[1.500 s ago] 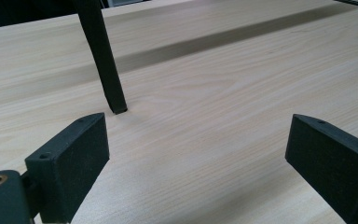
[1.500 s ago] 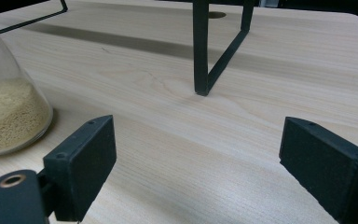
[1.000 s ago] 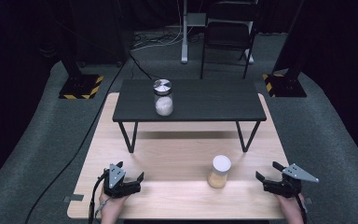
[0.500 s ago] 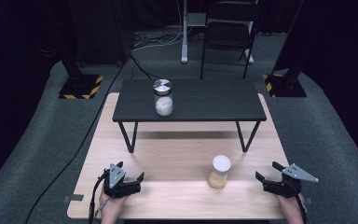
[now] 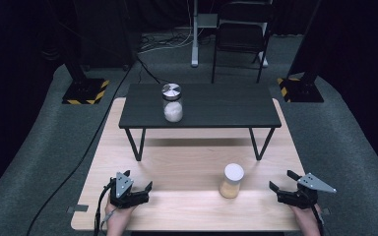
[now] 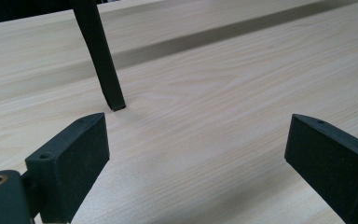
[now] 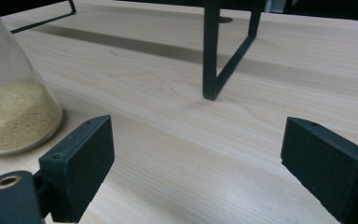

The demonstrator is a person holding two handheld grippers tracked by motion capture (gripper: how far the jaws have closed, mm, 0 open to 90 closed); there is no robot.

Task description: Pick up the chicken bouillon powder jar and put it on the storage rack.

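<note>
A clear jar with a white lid and tan grains (image 5: pixel 232 180) stands on the light wooden table (image 5: pixel 187 162), front right of centre. In the right gripper view the same jar (image 7: pixel 9 98) sits at the far left edge. A second jar with a metal lid and white powder (image 5: pixel 172 102) stands on the low black table (image 5: pixel 216 105). My left gripper (image 5: pixel 137 183) rests open at the front left with nothing between its jaws. My right gripper (image 5: pixel 281 181) rests open at the front right, to the right of the tan jar and apart from it.
The low black table's legs (image 6: pixel 100 60) (image 7: pixel 212 51) stand on the wooden top ahead of each gripper. Beyond the table are a black chair (image 5: pixel 241 34), stand bases with yellow-black tape (image 5: pixel 84 92), and cables on grey carpet.
</note>
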